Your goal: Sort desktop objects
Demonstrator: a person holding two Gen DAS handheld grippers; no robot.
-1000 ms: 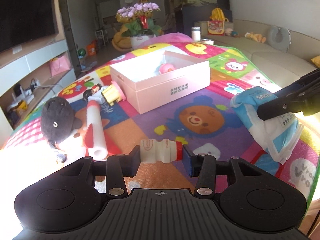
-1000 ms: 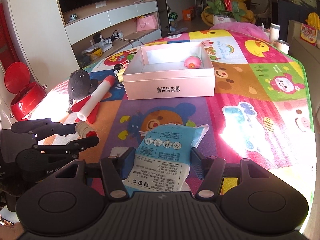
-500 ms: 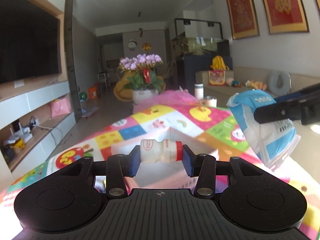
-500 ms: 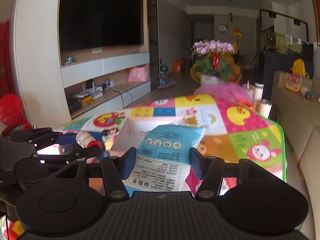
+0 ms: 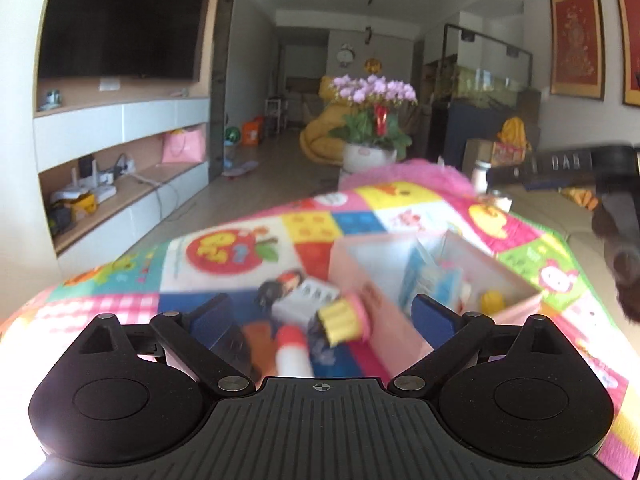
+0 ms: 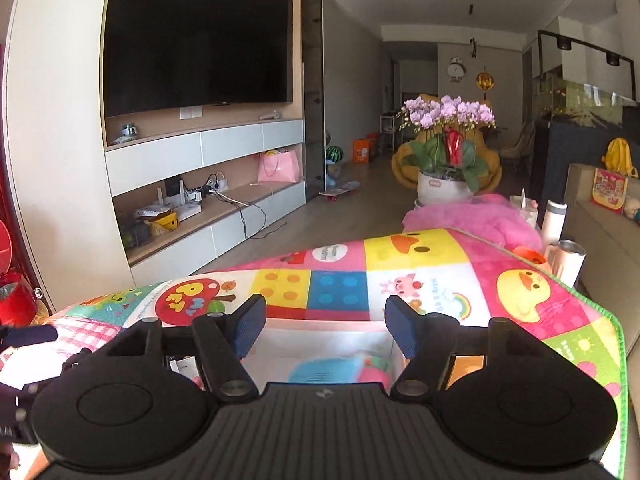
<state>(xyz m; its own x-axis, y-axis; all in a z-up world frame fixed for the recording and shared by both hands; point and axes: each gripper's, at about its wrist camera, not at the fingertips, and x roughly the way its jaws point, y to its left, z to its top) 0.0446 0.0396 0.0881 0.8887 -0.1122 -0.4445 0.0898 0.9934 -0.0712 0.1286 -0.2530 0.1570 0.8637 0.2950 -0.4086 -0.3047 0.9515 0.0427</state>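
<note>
Fingers [image 6: 250,330] spread above pink box [image 6: 320,344]

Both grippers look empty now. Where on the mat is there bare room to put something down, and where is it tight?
Bare mat lies beyond the pink box, toward the pink blanket, and right of the box by the green edge. Crowded: left of the box, where the figure, yellow toy and white rocket cluster.
</note>
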